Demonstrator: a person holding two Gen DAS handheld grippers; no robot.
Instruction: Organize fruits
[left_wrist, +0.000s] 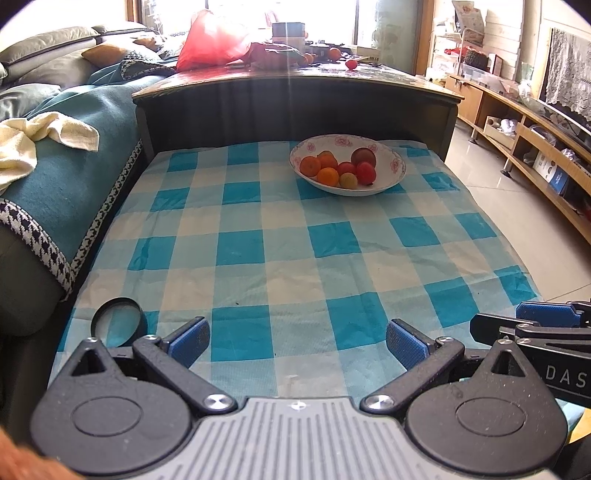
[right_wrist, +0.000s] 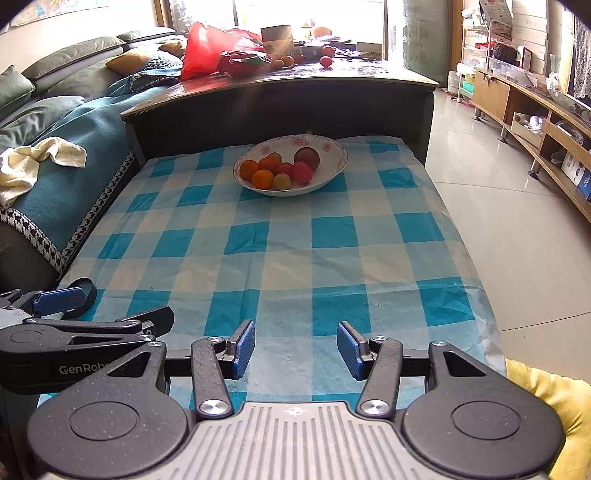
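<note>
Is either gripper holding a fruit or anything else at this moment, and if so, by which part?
Nothing is held. The left gripper and right gripper both stand open over the checked cloth; all the fruit lies in the bowl.

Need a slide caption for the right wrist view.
Right hand-held gripper open and empty over checked tablecloth; fruit sits in floral bowl ahead.
</note>
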